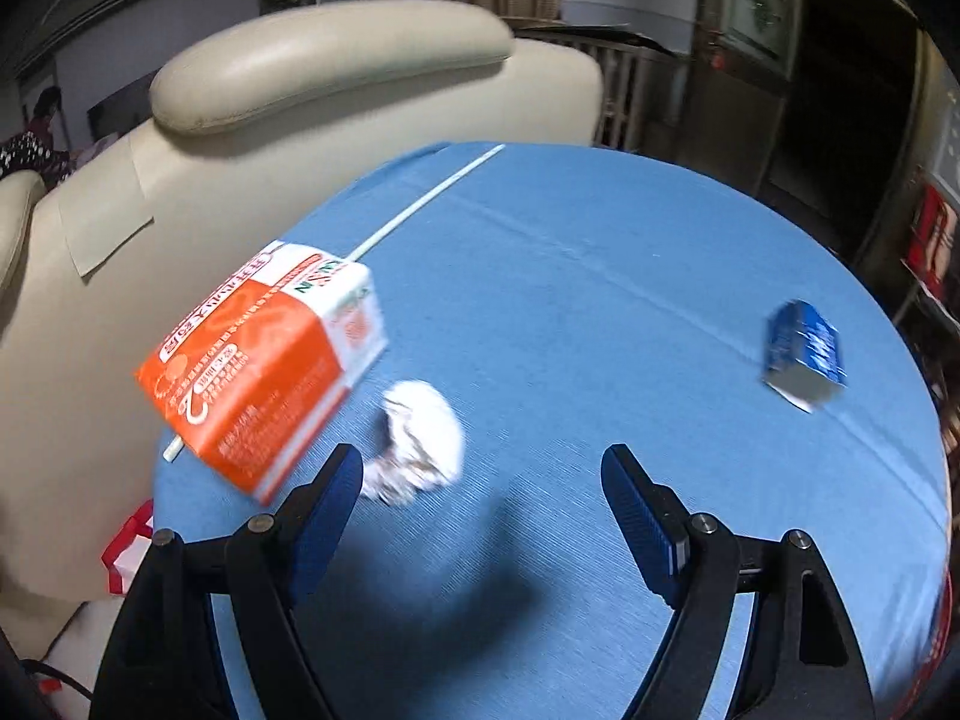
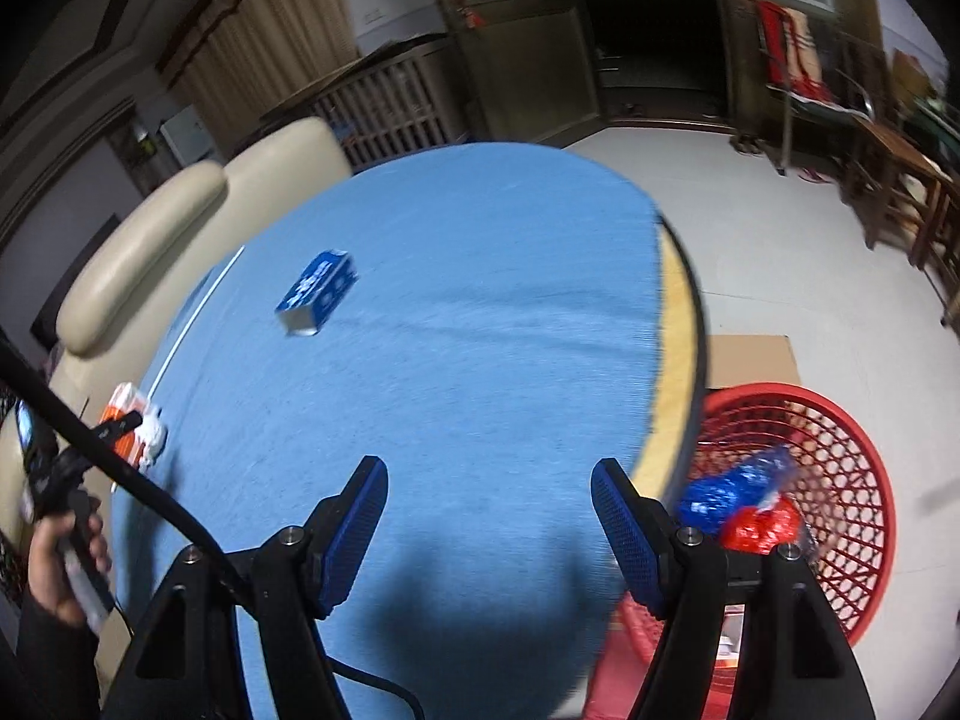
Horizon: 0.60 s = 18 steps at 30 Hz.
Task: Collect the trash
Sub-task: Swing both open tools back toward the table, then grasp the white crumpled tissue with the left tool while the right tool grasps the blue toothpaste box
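Round table under a blue cloth [image 1: 600,276], cream sofa [image 1: 336,60] beyond its far left edge, red mesh basket [image 2: 840,450] on the floor at its near right already holding blue and red wrappers. Near the table's left edge, an orange-and-white carton [image 1: 258,360] lying flat, long axis running from near left to far right, over a thin white straw [image 1: 420,204]; touching its right side, a crumpled white paper ball [image 1: 420,438]; well apart at far right, a small blue box [image 1: 804,354]. Left gripper [image 1: 480,468] nearer the paper, which sits just ahead of its left finger, jaws wide apart and holding nothing; right gripper [image 2: 489,480] over bare cloth, jaws likewise parted and empty.
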{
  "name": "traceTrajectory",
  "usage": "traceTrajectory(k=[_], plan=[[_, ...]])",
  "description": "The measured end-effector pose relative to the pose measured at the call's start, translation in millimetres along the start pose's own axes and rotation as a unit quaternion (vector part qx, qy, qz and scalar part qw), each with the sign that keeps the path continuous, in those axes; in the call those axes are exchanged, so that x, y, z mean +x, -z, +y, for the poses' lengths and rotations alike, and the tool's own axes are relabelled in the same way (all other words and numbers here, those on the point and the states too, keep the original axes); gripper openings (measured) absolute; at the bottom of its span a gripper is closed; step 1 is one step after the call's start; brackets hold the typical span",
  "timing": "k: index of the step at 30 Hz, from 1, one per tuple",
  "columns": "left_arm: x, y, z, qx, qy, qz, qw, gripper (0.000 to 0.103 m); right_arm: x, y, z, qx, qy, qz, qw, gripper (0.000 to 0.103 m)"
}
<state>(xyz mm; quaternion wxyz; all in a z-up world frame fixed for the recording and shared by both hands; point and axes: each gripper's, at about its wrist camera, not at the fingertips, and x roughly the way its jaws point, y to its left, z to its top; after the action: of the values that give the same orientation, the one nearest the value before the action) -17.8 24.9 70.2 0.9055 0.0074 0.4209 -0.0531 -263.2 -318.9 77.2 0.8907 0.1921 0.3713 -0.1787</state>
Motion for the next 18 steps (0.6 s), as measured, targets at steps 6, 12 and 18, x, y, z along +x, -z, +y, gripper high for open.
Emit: traceTrajectory(k=[6, 12, 18], plan=[[37.3, -12.3, 15.0, -0.016, -0.011, 0.018, 0.9997, 0.082, 10.1, -3.6, 32.6, -0.027, -0.003, 0.01, 1.0, 0.074], [68.7, -5.6, 13.0, -0.007, -0.011, 0.053, 0.9985, 0.025, 27.1, -10.9, 58.3, -0.049, -0.008, 0.021, 0.999, 0.074], [45.6, 15.2, 5.5, 0.0, 0.032, 0.047, 0.9984, 0.025, 64.7, -37.9, 89.8, -0.063, -0.03, 0.027, 0.997, 0.074]])
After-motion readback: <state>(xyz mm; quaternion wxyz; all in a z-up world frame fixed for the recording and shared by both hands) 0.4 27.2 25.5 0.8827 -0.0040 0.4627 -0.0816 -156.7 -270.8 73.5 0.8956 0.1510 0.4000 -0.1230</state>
